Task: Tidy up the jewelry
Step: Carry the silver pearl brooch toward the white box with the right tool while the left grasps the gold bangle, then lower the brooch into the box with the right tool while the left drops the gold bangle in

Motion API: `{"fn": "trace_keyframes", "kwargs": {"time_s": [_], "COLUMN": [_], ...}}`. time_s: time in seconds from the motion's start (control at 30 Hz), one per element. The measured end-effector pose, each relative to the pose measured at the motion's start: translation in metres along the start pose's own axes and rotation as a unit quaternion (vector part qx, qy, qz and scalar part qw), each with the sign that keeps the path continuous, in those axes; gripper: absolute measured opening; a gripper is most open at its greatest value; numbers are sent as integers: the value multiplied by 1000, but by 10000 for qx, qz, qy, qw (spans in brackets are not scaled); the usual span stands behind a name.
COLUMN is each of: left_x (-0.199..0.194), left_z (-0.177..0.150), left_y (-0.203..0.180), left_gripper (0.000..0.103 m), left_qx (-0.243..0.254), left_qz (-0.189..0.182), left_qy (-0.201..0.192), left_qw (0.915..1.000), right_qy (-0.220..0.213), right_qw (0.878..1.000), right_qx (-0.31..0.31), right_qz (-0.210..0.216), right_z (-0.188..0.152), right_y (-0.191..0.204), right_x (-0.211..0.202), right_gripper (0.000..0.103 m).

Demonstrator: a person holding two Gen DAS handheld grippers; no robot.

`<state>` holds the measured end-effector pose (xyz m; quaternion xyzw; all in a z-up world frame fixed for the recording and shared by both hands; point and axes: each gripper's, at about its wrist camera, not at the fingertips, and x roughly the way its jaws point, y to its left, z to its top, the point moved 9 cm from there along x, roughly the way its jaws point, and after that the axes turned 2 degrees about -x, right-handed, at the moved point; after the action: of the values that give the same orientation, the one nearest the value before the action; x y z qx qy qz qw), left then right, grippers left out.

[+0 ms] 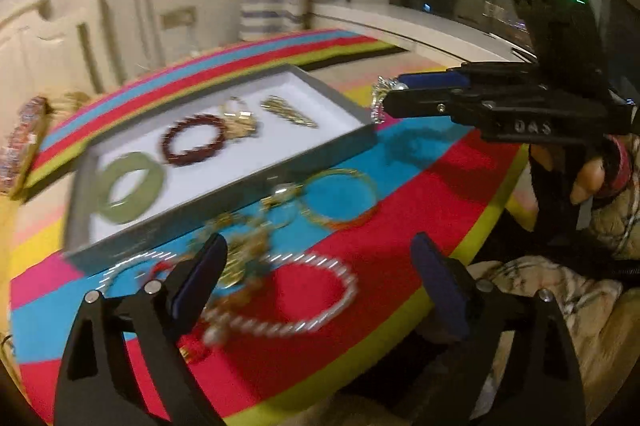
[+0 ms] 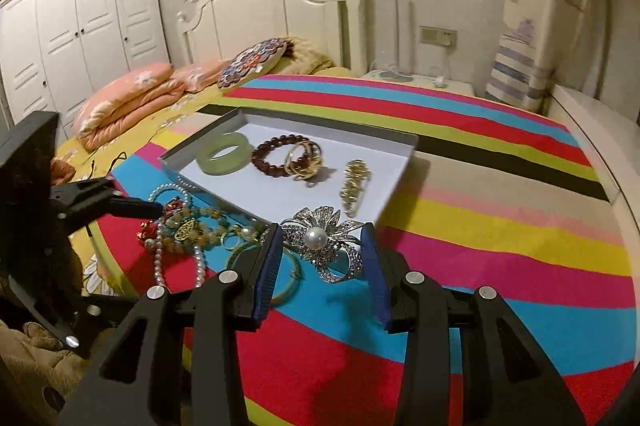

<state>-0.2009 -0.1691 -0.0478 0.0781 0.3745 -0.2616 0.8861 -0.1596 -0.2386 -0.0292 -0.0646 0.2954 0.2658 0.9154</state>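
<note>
A grey tray with a white floor [image 2: 400,162] [image 1: 344,138] lies on the striped bedspread. It holds a green bangle [image 2: 223,154] [image 1: 132,186], a dark red bead bracelet [image 2: 276,154] [image 1: 194,144], gold rings [image 2: 304,154] and a gold clip [image 2: 354,186] [image 1: 288,111]. My right gripper [image 2: 322,258] is shut on a silver flower brooch with a pearl [image 2: 320,242], held above the tray's near edge; it also shows in the left wrist view [image 1: 380,102]. My left gripper [image 1: 320,274] is open above a heap of loose jewelry: pearl necklace [image 1: 280,322] [image 2: 160,258], gold bangle [image 1: 340,198], beads.
Pink folded quilts [image 2: 132,102] and a patterned cushion [image 2: 252,62] lie at the bed's head. The bedspread's edge [image 1: 460,266] runs close to the loose heap. A nightstand [image 2: 424,82] stands beyond the bed.
</note>
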Motion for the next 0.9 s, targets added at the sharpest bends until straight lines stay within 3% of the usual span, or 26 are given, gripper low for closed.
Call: {"fn": "trace_keyframes", "kwargs": {"time_s": [0.1, 0.23, 0.37, 0.6, 0.9], "left_x": [19, 44, 59, 72, 74], "left_z": [5, 3, 10, 25, 30], "left_y": [-6, -7, -11, -29, -34], "left_gripper": [83, 75, 71, 60, 60], "left_qx": [-56, 10, 182, 464, 360], "left_qz": [-156, 24, 167, 241, -24], "left_qy": [263, 664, 758, 731, 511], "left_qw": [9995, 9978, 9968, 9960, 9980], "right_qy": [-47, -150, -246, -342, -432], "right_qw": [10000, 9997, 9993, 9982, 9972], "right_qx": [41, 165, 295, 489, 604], "right_qz": [23, 33, 7, -48, -59], "right_z": [-2, 0, -1, -7, -12], "right_y": [-2, -9, -18, -31, -39], "right_x": [-3, -7, -13, -21, -28], "right_gripper": [39, 39, 39, 39, 39]}}
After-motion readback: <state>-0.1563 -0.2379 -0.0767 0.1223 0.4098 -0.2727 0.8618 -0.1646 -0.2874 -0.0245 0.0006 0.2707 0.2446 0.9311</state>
